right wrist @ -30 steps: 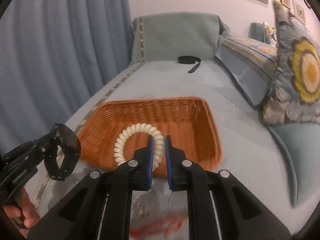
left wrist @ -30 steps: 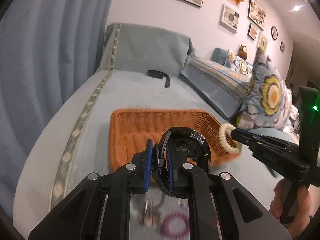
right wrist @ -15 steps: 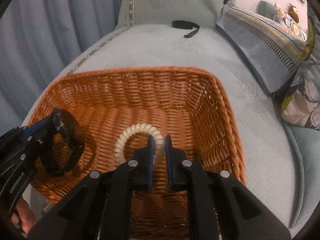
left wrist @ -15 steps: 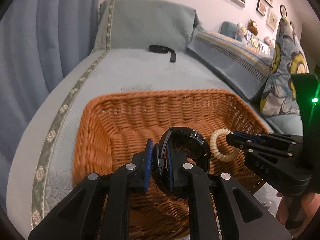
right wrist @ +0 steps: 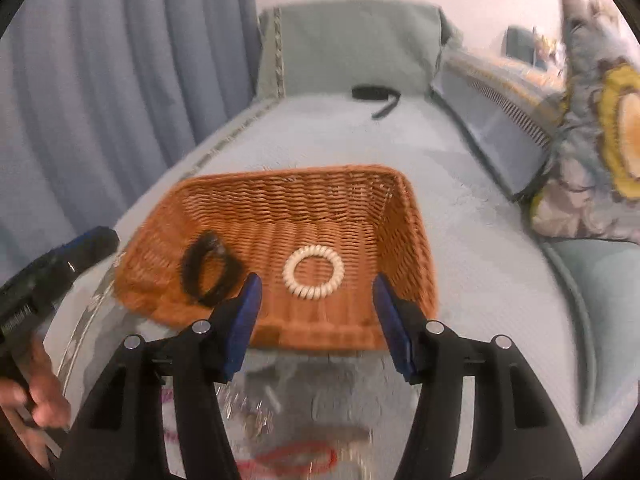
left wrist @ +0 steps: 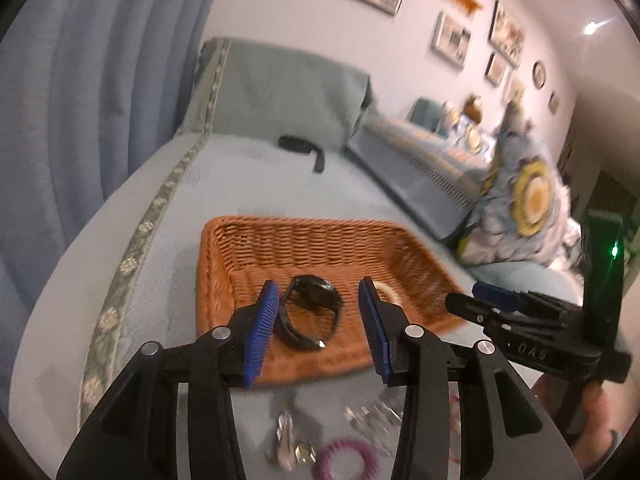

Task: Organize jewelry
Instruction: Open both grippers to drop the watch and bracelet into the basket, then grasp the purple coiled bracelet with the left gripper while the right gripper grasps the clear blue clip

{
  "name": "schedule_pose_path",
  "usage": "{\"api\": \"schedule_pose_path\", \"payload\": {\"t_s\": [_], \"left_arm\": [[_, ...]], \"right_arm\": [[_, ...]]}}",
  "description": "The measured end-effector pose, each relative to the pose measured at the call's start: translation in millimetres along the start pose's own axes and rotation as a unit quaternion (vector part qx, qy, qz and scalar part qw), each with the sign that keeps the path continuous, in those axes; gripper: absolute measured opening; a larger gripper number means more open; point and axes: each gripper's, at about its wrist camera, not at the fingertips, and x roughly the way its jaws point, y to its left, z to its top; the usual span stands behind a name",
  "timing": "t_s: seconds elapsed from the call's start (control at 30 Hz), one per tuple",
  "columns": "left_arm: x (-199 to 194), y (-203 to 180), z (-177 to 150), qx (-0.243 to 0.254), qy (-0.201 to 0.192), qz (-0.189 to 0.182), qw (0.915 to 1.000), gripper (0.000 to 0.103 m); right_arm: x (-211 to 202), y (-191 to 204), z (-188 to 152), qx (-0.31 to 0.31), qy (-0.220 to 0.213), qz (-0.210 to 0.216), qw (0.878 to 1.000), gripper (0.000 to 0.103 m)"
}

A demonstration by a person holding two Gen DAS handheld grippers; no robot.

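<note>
both claws (left wrist: 318,328) (right wrist: 316,320) wide above basket (right wrist: 416,240)

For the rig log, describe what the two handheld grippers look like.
The left gripper and right gripper match: black angular plastic arms, silver round pivot bolts and blue ribbed finger pads. In the left wrist view, the right gripper's black body carries pale "DAS" lettering and a green indicator light. Bare hands hold both; no sleeves or cables show.
</note>
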Motion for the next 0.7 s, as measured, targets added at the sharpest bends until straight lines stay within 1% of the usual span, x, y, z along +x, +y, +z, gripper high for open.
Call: {"api": "schedule_pose_path", "payload": {"t_s": [0.13, 0.17, 0.33, 0.4, 0.5, 0.53, 0.57, 0.6, 0.7], "left_arm": [[-43, -7, -20, -0.014, -0.008, -0.019, 0.9997, 0.04], [-52, -7, -27, -0.017, -0.008, -0.025, 0.9995, 0.04], [-80, -11, -59, -0.032, -0.008, -0.044, 0.9985, 0.04], [-84, -13, -72, -0.032, -0.003, -0.044, 0.9985, 0.04], [-78, -12, -87, -0.028, 0.009, -0.044, 0.9986, 0.04], [-75, -10, -91, -0.029, 0.014, -0.044, 0.9985, 0.04], [-71, -9, -94, -0.03, 0.02, -0.044, 0.9984, 0.04], [-66, -8, -97, -0.03, 0.028, -0.042, 0.9983, 0.04], [-53, -3, -106, -0.038, 0.05, -0.043, 0.9971, 0.04]], "right_arm": [[-46, 1, -26, -0.005, -0.027, -0.005, 1.0, 0.054], [-49, -3, -28, -0.006, -0.029, -0.008, 1.0, 0.054], [-78, -8, -74, -0.002, -0.031, -0.026, 0.999, 0.054], [-79, -13, -92, 0.008, -0.018, -0.024, 1.0, 0.054], [-69, -24, -115, 0.026, 0.009, -0.018, 0.999, 0.054], [-65, -26, -119, 0.033, 0.017, -0.012, 0.999, 0.052], [-60, -30, -121, 0.042, 0.027, -0.001, 0.999, 0.046], [-59, -31, -123, 0.047, 0.032, 0.004, 0.998, 0.044], [-54, -36, -127, 0.057, 0.04, 0.011, 0.998, 0.044]]}}
